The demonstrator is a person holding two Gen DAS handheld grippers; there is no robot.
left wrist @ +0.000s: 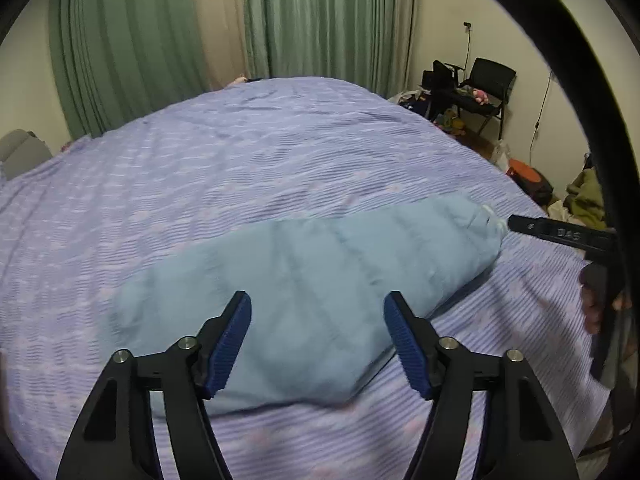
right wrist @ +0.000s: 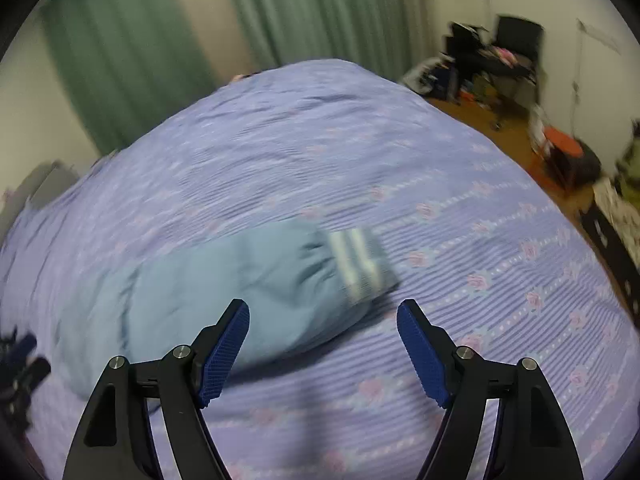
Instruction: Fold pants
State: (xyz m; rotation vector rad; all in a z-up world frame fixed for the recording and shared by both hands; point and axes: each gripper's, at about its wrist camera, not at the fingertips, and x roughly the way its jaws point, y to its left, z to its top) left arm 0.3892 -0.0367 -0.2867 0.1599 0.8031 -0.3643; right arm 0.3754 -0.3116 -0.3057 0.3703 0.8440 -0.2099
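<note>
Light blue pants [left wrist: 312, 280] lie folded lengthwise on the purple bedspread [left wrist: 240, 160], stretched from lower left to upper right. My left gripper [left wrist: 318, 338] is open and empty, hovering just above the near edge of the pants. In the right wrist view the pants [right wrist: 224, 284] end in a cuff with white stripes [right wrist: 360, 264]. My right gripper [right wrist: 323, 346] is open and empty, above the bedspread [right wrist: 480, 280] beside the cuff. The right gripper's black finger also shows in the left wrist view [left wrist: 560, 234] at the cuff end.
Green curtains [left wrist: 132, 40] hang behind the bed. A black chair [left wrist: 486, 88] and clutter stand on the floor at the right. An orange and black bag [right wrist: 568, 156] lies by the bed's right edge. A grey seat [left wrist: 20, 152] is at the left.
</note>
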